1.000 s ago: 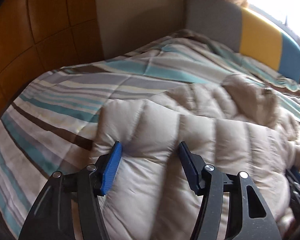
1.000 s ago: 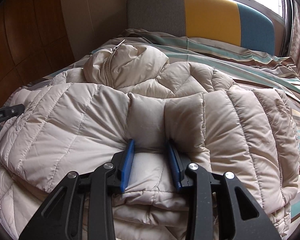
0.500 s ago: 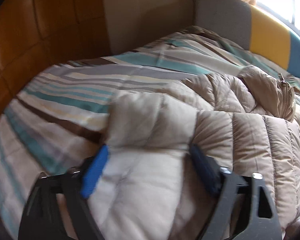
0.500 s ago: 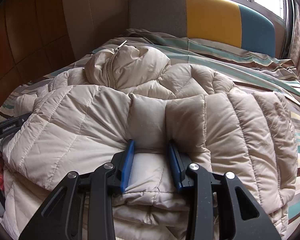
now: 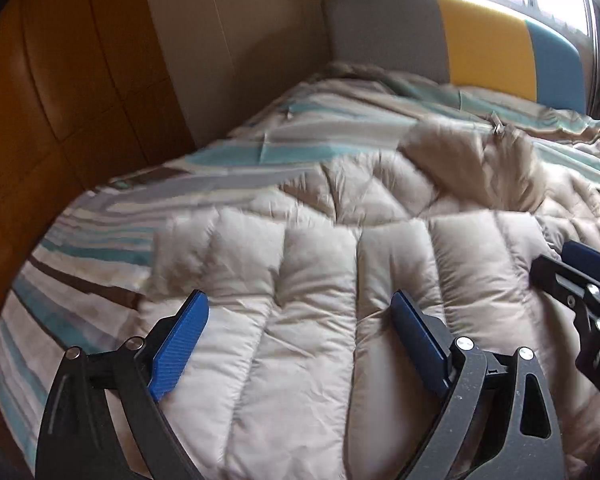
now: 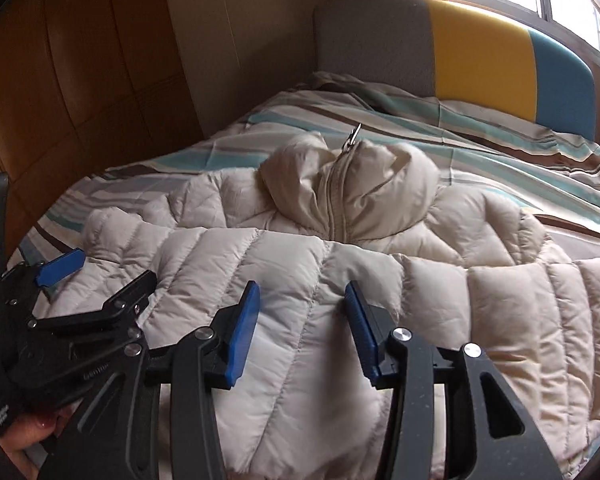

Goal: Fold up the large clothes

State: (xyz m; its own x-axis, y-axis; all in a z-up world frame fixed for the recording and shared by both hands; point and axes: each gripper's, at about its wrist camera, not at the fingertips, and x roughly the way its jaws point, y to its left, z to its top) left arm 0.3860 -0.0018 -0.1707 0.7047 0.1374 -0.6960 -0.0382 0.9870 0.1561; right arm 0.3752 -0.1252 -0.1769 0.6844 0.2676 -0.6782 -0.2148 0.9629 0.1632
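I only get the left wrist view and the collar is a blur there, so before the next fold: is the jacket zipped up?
Observer: Yes. In the right wrist view the zipper is closed up through the collar of the jacket, with the zipper pull sticking up.
Operator: And the right gripper? I see only its edge.
Observer: The right gripper sits over the folded layer with its jaws opening. Jacket fabric lies between the pads and looks loose, not pinched.
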